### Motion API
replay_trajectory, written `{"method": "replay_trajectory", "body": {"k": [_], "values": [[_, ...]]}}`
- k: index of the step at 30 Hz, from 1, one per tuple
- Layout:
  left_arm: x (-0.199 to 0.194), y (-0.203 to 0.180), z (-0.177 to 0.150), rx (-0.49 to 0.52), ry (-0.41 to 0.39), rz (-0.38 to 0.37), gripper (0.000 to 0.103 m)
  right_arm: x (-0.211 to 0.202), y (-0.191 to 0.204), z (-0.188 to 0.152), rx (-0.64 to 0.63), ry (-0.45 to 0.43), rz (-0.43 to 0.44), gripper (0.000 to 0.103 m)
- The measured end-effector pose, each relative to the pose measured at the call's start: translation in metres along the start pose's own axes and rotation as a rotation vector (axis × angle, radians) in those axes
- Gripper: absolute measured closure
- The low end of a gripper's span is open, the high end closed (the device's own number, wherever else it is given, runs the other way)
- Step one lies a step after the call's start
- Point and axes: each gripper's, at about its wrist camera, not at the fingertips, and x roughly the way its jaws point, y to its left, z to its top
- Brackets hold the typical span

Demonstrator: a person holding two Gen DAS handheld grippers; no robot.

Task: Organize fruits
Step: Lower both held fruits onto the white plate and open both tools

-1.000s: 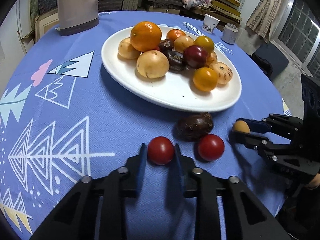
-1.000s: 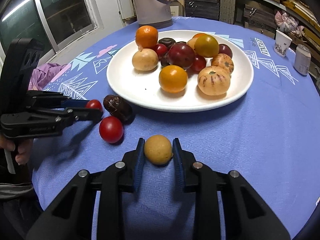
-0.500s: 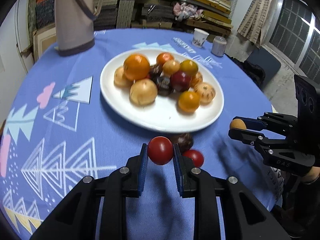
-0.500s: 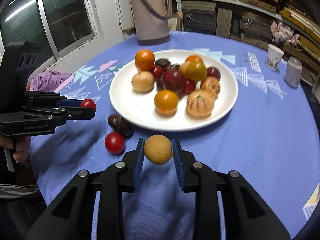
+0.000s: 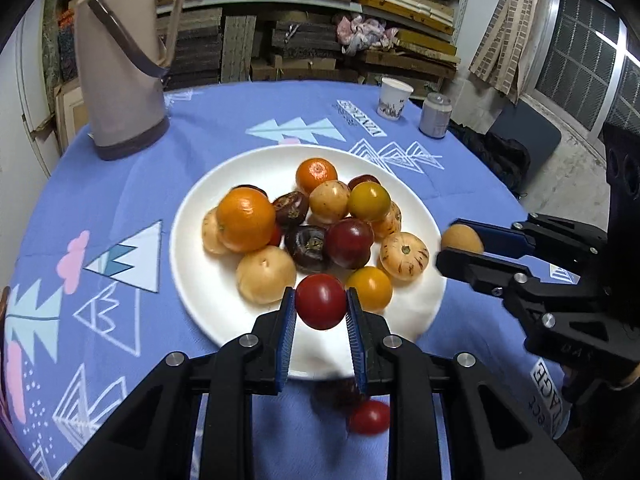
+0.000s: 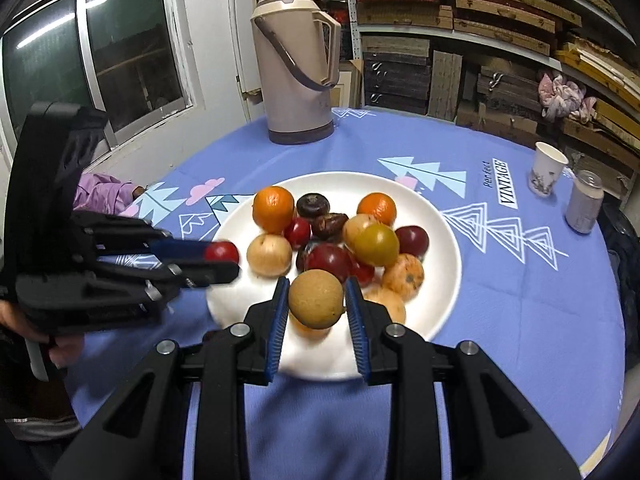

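Note:
A white plate (image 5: 200, 280) holds several fruits: oranges, tan, dark and yellow ones. My left gripper (image 5: 321, 308) is shut on a red tomato (image 5: 321, 301) and holds it above the plate's near rim. It also shows in the right wrist view (image 6: 222, 258) with the tomato (image 6: 221, 252). My right gripper (image 6: 316, 300) is shut on a tan round fruit (image 6: 316, 298) above the plate (image 6: 440, 216). It shows in the left wrist view (image 5: 460, 246) at the plate's right edge. Another red tomato (image 5: 368, 416) and a dark fruit (image 5: 336, 392) lie on the cloth below my left gripper.
A beige thermos jug (image 5: 120, 68) stands at the back left of the blue tablecloth (image 5: 100, 184). A paper cup (image 5: 394, 98) and a can (image 5: 435, 114) stand at the back right. Shelves with boxes lie behind the table.
Both grippers lifted their fruits off the cloth and carried them forward over the plate. The second tomato and the dark fruit stayed on the cloth.

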Motion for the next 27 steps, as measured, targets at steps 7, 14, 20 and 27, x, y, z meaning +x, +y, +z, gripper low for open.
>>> {"method": "replay_trajectory", "body": {"k": [7, 14, 20, 27], "values": [[0.029, 0.003, 0.002, -0.022, 0.052, 0.001, 0.078, 0.034, -0.016, 0.004, 0.038, 0.043, -0.017, 0.075], [0.03, 0.009, 0.002, -0.039, 0.051, 0.022, 0.077, 0.041, -0.028, -0.001, 0.09, 0.026, 0.004, 0.072], [0.023, 0.007, -0.002, -0.038, 0.032, 0.02, 0.054, 0.023, -0.025, -0.012, 0.094, 0.012, 0.007, 0.061], [0.007, 0.01, -0.009, -0.043, 0.006, 0.036, 0.053, 0.002, 0.003, -0.04, 0.023, 0.049, 0.041, 0.061]]}}
